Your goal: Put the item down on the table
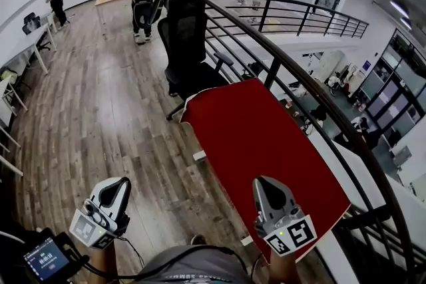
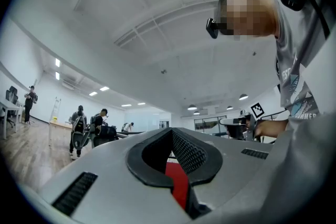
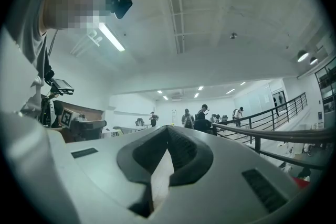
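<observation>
left tongs (image 1: 118, 189) and right tongs (image 1: 265, 184) closed; red table (image 1: 266, 140) lies ahead.

Open-plan office mezzanine, wood floor (image 1: 100, 116), swivel chair (image 1: 186, 30), black railing (image 1: 278, 58)

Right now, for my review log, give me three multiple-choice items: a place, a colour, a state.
1. Where does the black office chair stand?
A. Beyond the far end of the table
B. Between the two claws
C. On top of the table

2. What colour is the table's top?
A. Blue
B. Red
C. White

3. How is the right claw?
A. Wide open
B. Shut on a cup
C. Shut, empty

1 A: the head view shows it past the far edge. 2 B: the top is red. 3 C: its jaws meet, nothing between them.
</observation>
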A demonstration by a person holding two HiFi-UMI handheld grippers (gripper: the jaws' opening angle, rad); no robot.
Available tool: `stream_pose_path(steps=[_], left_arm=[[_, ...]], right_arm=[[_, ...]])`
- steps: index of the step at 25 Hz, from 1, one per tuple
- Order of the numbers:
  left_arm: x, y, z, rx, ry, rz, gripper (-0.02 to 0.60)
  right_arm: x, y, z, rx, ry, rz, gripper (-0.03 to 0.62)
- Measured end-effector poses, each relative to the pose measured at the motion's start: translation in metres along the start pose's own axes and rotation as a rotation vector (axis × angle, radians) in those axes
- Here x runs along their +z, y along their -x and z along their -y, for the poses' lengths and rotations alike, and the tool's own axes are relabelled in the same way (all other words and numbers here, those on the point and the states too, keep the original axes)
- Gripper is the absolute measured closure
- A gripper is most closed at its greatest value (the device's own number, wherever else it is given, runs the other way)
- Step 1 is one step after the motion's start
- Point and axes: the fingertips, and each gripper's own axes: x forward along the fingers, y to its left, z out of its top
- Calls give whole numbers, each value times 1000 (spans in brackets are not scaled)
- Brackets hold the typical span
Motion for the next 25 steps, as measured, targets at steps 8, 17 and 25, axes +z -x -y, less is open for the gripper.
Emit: stream_pose_path(steps=[8, 17, 25], left_arm=[[13, 59, 41, -22, -31, 3, 580], [75, 217, 202, -55, 3, 9, 580], [77, 281, 246, -78, -8, 28, 580]], right_arm=[[5, 44, -68, 4, 18, 26, 591], [63, 233, -202, -1, 43, 36, 591], [60, 297, -260, -15, 98, 15, 591]])
